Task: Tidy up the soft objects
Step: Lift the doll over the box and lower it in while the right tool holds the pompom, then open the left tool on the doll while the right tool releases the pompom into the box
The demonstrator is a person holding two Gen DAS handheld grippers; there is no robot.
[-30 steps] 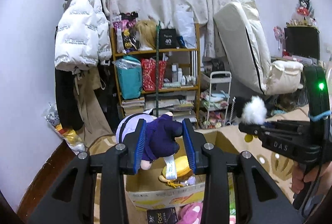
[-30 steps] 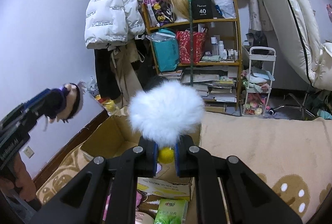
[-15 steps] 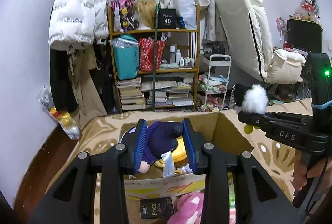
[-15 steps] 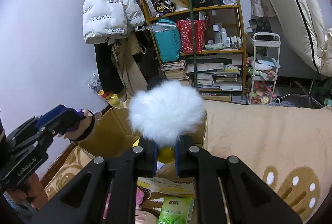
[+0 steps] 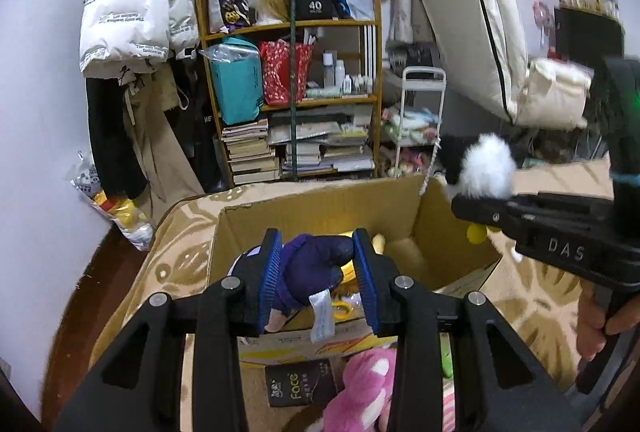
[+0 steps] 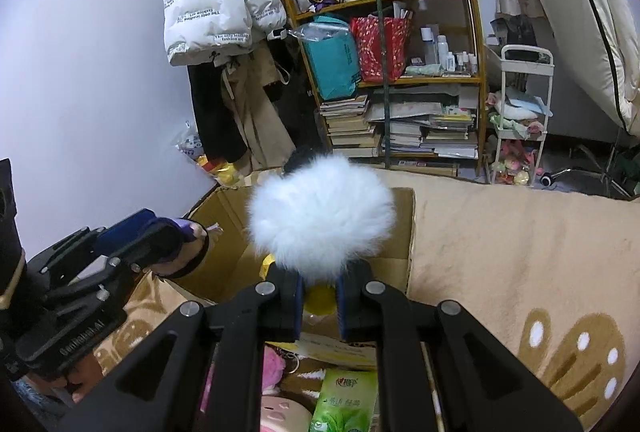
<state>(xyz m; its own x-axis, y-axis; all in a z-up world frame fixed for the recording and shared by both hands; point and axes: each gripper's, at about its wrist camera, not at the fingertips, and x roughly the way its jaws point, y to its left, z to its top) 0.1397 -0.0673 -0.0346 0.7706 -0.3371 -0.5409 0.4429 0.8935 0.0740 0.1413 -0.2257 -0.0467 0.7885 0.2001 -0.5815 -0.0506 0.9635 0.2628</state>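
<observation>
My left gripper (image 5: 316, 272) is shut on a small plush doll in purple clothes (image 5: 310, 268) and holds it over the near edge of an open cardboard box (image 5: 320, 199). The doll also shows in the right wrist view (image 6: 176, 244). My right gripper (image 6: 318, 300) is shut on a fluffy white and black plush toy (image 6: 320, 216) with a yellow part, over the box's right side. The toy shows in the left wrist view (image 5: 486, 165). Yellow soft toys (image 5: 400, 252) lie inside the box.
The box sits on a beige patterned blanket (image 6: 520, 240). A pink plush (image 5: 360, 392), a black "Face" packet (image 5: 300, 386) and a green packet (image 6: 346, 402) lie in front of it. A cluttered wooden shelf (image 5: 296, 91), a white jacket (image 5: 136, 15) and a cart (image 5: 420, 119) stand behind.
Both grippers have lowered and moved forward toward the box. The purple doll now hangs just above the box opening. The white toy is nearer the box's right wall.
</observation>
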